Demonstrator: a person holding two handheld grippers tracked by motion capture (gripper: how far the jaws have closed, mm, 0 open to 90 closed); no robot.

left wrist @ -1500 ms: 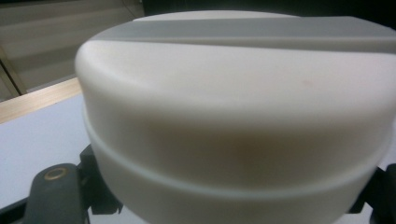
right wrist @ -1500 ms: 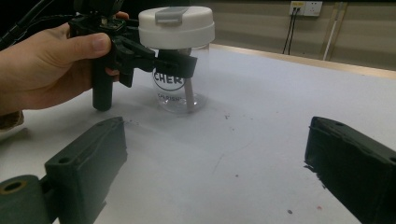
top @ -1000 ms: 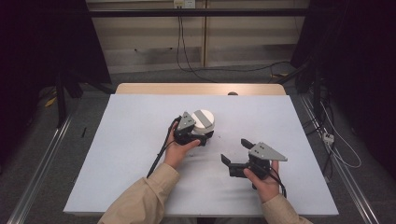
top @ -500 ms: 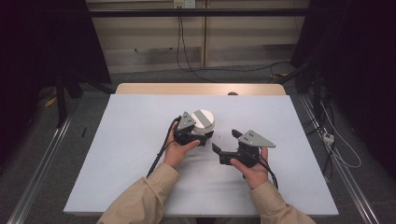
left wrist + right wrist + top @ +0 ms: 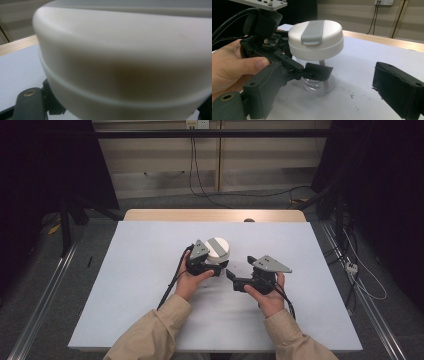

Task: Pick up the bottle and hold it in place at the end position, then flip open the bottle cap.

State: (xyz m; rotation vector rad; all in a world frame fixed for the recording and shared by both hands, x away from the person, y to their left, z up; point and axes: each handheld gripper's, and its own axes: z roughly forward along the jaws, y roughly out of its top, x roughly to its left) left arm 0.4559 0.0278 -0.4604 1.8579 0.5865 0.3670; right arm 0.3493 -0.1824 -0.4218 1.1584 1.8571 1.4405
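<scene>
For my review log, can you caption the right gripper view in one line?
Left gripper clamps a clear jar with white lid; right gripper open before it.

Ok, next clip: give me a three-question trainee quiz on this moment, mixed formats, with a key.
1. True or false: the left gripper is shut on the clear jar.
2. The grey flap sits on which part? A) the white lid B) the table C) a tray
3. Fill in: the right gripper's jaws stand ____, with nothing between them.

Key: 1 true: its jaws clamp the clear body under the lid. 2 A. 3 open.
</scene>
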